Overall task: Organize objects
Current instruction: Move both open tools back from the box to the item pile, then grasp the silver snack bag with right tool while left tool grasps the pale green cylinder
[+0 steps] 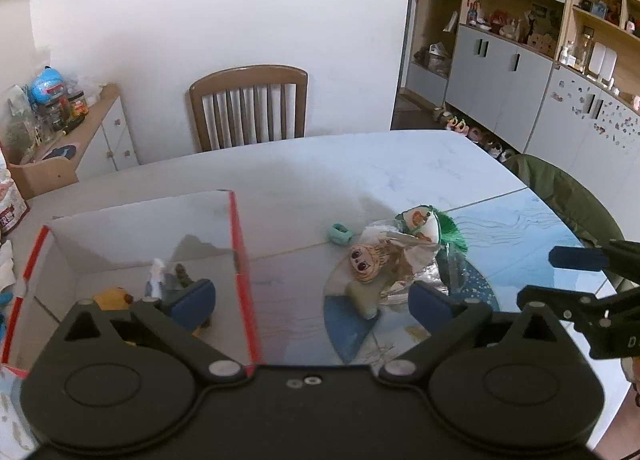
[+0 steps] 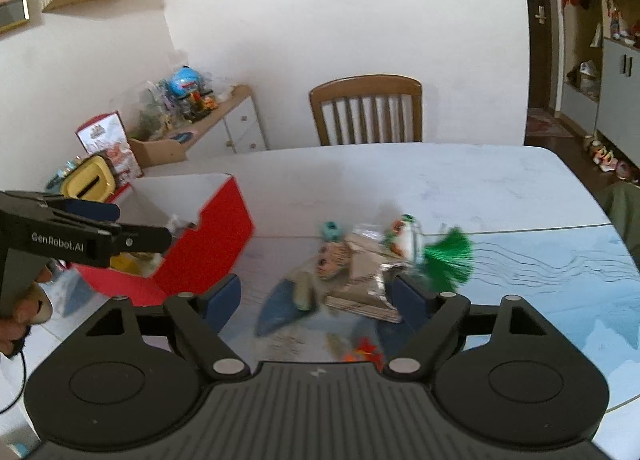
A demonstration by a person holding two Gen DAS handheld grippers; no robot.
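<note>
Currently the figurine pile (image 2: 352,260) lies at 12 o'clock of the right gripper (image 2: 316,300), the nearer one; jaws wide apart, empty.

Soft, even daylight fills both views. The glossy table (image 1: 400,164) shows pale glare at 12 o'clock. Fisheye distortion bows the cabinets (image 1: 520,60) at 2 o'clock. In the right wrist view the green tassel (image 2: 448,260) is motion-blurred.
</note>
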